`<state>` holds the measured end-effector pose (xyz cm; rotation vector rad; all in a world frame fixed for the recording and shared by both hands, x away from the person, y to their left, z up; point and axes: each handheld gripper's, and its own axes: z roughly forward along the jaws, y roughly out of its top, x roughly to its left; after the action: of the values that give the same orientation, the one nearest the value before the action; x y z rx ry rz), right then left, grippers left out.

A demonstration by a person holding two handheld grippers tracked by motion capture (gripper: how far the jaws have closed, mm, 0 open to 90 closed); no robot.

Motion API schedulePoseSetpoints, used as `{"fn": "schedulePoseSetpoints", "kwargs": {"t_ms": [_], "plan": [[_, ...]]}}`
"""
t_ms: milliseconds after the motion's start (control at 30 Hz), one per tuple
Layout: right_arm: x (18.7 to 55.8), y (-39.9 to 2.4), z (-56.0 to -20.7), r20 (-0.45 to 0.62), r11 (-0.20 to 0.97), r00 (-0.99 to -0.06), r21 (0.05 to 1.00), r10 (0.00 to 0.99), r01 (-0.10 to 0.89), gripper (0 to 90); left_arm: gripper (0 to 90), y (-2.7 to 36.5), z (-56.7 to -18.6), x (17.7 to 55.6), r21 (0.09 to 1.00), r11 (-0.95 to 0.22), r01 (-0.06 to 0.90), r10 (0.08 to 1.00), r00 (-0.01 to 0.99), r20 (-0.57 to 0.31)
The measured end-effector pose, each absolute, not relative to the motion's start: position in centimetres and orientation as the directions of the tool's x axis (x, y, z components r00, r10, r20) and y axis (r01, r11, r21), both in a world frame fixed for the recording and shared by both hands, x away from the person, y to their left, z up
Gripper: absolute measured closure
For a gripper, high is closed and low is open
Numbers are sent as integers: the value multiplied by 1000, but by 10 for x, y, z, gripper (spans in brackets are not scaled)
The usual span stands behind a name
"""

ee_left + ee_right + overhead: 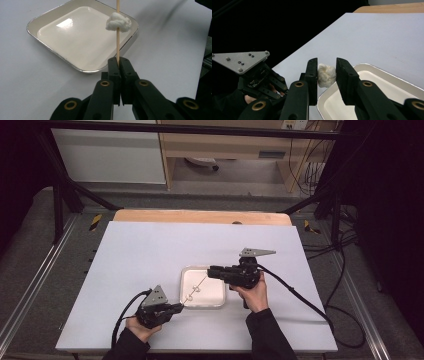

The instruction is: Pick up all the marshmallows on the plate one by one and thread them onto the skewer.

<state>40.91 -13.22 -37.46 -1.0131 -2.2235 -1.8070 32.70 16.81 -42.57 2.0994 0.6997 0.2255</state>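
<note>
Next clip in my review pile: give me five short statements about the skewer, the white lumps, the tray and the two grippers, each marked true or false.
1. The left gripper is shut on the wooden skewer. True.
2. The skewer lies flat on the table beside the tray. False: it is held up over the tray, running from the left gripper toward the right gripper.
3. In the high view, two white lumps sit on the skewer. True.
4. The right gripper's fingers stand around a white lump. True; whether they press it cannot be told.
5. The tray is full of white lumps. False: its visible floor is bare and glossy.
</note>
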Motion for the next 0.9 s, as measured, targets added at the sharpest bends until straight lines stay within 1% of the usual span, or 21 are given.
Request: {"fn": "schedulePoseSetpoints", "kwargs": {"t_ms": [667, 900], "plan": [[409, -124, -385, 511, 77, -764, 810, 393, 581, 745, 883, 168, -427, 327, 795, -458, 397, 555, 827, -93], [407, -121, -388, 512, 83, -765, 808, 391, 584, 758, 884, 165, -428, 327, 786, -476, 394, 557, 827, -77]]}}
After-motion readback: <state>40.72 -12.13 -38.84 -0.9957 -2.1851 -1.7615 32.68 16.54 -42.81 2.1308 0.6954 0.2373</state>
